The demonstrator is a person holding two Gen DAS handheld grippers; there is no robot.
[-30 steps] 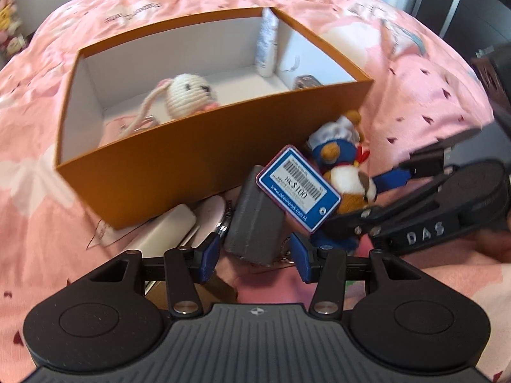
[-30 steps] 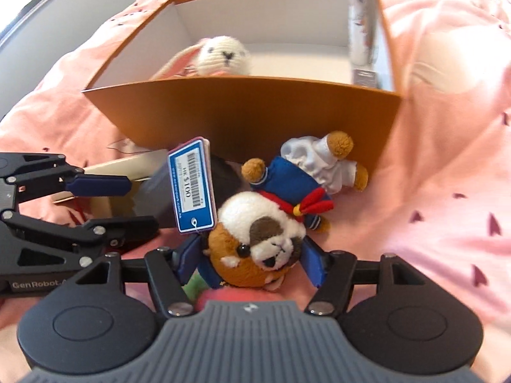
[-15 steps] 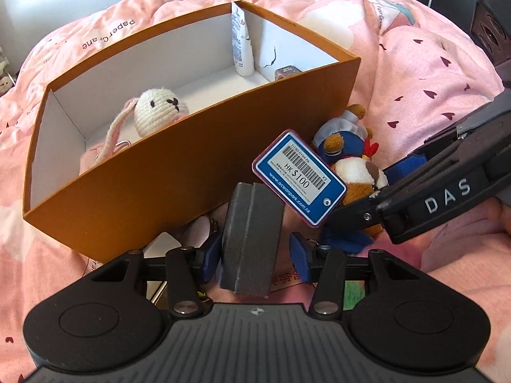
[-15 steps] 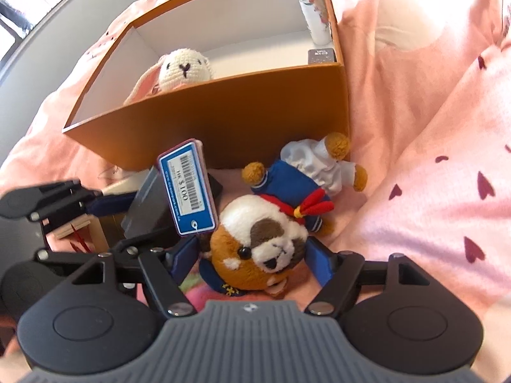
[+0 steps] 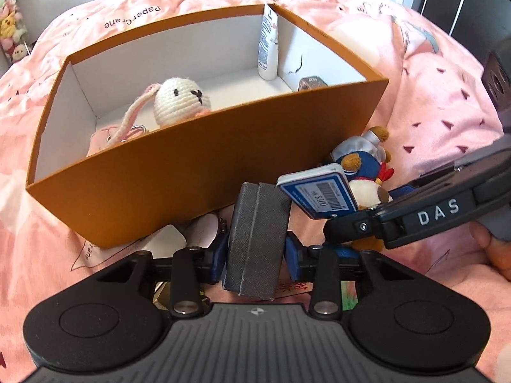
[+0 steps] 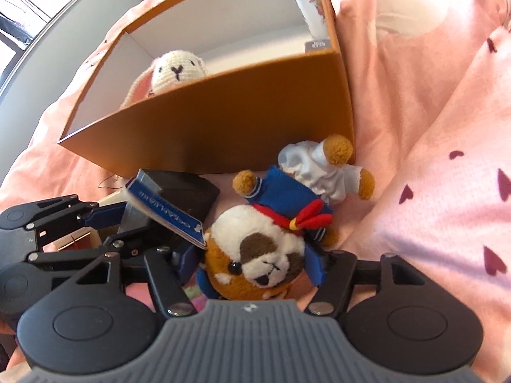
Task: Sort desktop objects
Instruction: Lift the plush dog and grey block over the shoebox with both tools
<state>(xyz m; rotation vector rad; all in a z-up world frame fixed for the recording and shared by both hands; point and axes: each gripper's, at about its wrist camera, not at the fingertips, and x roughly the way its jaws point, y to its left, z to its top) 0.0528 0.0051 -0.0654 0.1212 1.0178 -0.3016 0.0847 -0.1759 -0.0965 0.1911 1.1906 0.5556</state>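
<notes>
My left gripper [image 5: 257, 252] is shut on a dark grey box [image 5: 257, 239], held just in front of the orange storage box [image 5: 191, 172]. My right gripper [image 6: 252, 261] is shut on the head of a plush hamster in a blue sailor suit [image 6: 271, 239]; its blue price tag [image 6: 163, 214] hangs to the left. The plush [image 5: 364, 172] and tag [image 5: 319, 191] also show in the left wrist view, with the right gripper [image 5: 415, 214] beside them. The left gripper [image 6: 64, 223] shows at left in the right wrist view.
The orange box [image 6: 223, 111] holds a white knitted bunny [image 5: 179, 99], a white tube [image 5: 268, 48] standing in the far corner and a small dark item [image 5: 311, 83]. Flat pale objects [image 5: 179, 236] lie under my left gripper. Everything rests on a pink bedspread [image 5: 431, 95].
Both grippers have lifted their loads a little and tilted. The price tag has swung from upright to nearly flat. The orange box now sits closer in both views.
</notes>
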